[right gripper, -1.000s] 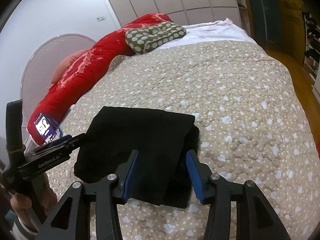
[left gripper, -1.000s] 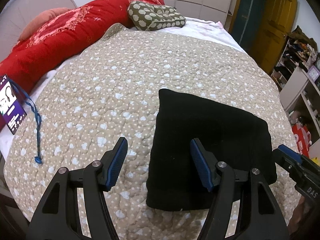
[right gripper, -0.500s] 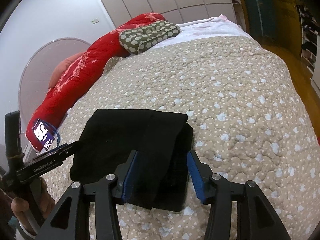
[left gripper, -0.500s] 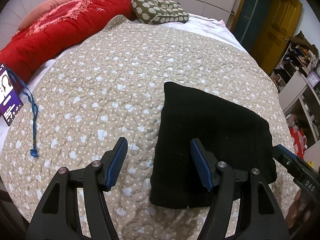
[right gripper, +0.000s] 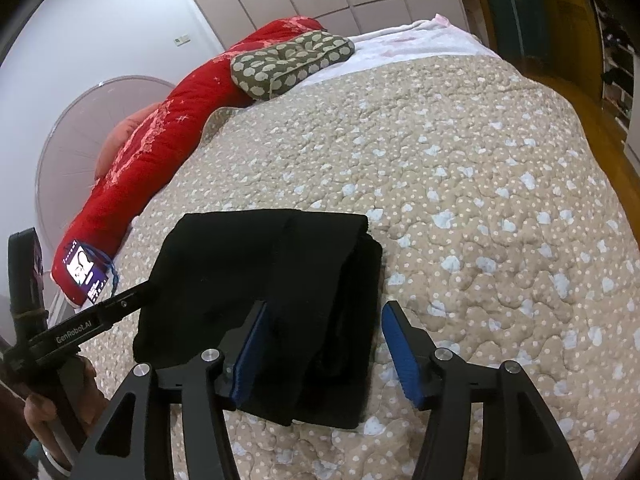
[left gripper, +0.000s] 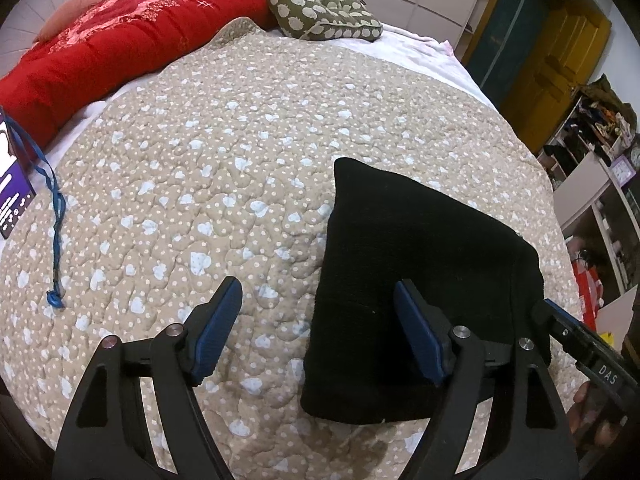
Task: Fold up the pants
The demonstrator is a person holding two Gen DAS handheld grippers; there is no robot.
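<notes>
Now, line by line:

Pants: the black pants (left gripper: 420, 256) lie folded into a thick rectangle on the quilt (left gripper: 224, 160), near the bottom of both views.

Left gripper: the left gripper (left gripper: 318, 334) hangs over the left edge of the pants. Its jaws have just been opening and stand wide apart. One blue pad (left gripper: 416, 340) is above the black cloth, the other is above the bare quilt. The pads do not press on the cloth.

Right gripper: the right gripper (right gripper: 318, 348) hangs over the right end of the pants, where the layers are stacked. Its jaws have also just been opening and are apart. The folded edge lies between the pads, but they do not squeeze it.

Hand: part of a hand (right gripper: 60, 408) shows on the handle of the left gripper.

Bed: a red blanket (left gripper: 120, 40) and a green patterned cushion (left gripper: 320, 12) lie at the far end.

Card: a purple card with a blue cord (left gripper: 56, 216) lies at the left edge of the quilt.
</notes>
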